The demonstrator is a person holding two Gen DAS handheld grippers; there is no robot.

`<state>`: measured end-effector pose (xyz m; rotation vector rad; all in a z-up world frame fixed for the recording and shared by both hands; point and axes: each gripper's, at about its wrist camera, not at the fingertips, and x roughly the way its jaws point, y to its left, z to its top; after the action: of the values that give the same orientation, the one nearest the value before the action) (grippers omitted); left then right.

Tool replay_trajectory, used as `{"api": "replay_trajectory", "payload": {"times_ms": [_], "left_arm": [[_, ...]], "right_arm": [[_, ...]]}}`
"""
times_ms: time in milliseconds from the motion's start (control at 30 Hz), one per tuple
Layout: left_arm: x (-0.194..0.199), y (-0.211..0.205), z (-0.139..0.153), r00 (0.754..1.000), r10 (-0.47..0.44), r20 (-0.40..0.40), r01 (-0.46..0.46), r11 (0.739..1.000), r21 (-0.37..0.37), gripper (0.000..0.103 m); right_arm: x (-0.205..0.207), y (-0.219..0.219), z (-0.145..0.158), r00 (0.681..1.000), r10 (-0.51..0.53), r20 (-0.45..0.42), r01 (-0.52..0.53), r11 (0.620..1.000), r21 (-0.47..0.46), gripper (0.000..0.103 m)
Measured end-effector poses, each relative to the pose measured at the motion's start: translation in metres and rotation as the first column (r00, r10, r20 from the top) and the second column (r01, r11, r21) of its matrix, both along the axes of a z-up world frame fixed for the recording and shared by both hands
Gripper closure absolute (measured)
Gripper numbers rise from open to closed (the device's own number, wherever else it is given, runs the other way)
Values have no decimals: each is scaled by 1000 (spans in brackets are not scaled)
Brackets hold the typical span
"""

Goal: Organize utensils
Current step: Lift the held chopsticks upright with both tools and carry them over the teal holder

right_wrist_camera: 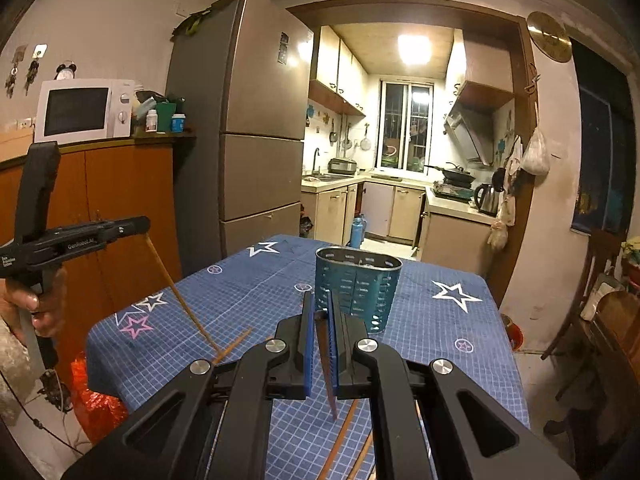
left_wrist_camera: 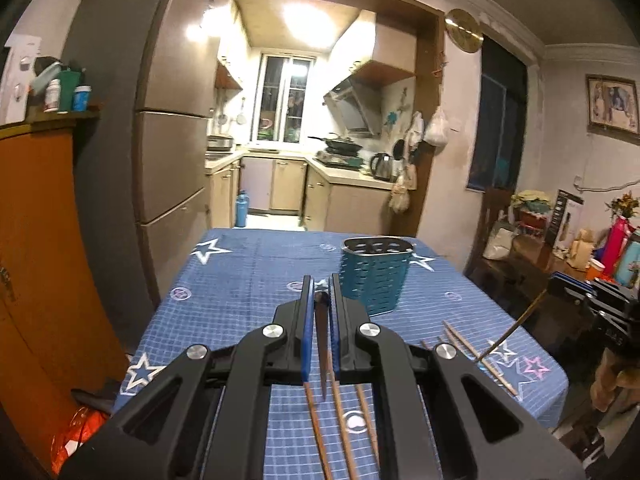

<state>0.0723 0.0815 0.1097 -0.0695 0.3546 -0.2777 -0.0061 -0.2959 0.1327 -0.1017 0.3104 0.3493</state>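
The left gripper [left_wrist_camera: 320, 292] is clamped on one chopstick [left_wrist_camera: 321, 356], which hangs from its blue pads down toward the table. The right gripper [right_wrist_camera: 319, 308] likewise pinches a single chopstick [right_wrist_camera: 327, 372], its tip dangling just above the cloth. In the right wrist view the left gripper shows from the side, held in a person's hand [right_wrist_camera: 38, 300]; white lettering on its body reads "GenRobot.AI", with smaller print beside it too small to read.

Below the left gripper three chopsticks [left_wrist_camera: 340, 420] lie roughly parallel on the tablecloth [left_wrist_camera: 248, 280], and about three more [left_wrist_camera: 476, 356] lie to the right, partly hidden, so the count there is uncertain. The cloth is blue with a white grid, stars and small round marks whose lettering cannot be made out.

Farther along the table stands one teal perforated utensil holder [left_wrist_camera: 376, 276], upright, well apart from the loose chopsticks.

Beyond are one fridge [right_wrist_camera: 256, 132], one white microwave [right_wrist_camera: 84, 110] on an orange cabinet [right_wrist_camera: 120, 200], one kettle [right_wrist_camera: 487, 198] and one round brass wall clock [right_wrist_camera: 549, 36].
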Motion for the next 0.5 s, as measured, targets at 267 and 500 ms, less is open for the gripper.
{"api": "replay_trajectory", "payload": {"times_ms": [267,500], "left_arm": [[-4,-27,19,998,-53,23,53,998,27,97],[3,-41,40,994,-100,51,100,995,0,97]], "right_arm": [[1,-5,26,999,23,-30,-22,999,31,95],[10,-7,53,999,24,-41,-22,999,37,95]]}}
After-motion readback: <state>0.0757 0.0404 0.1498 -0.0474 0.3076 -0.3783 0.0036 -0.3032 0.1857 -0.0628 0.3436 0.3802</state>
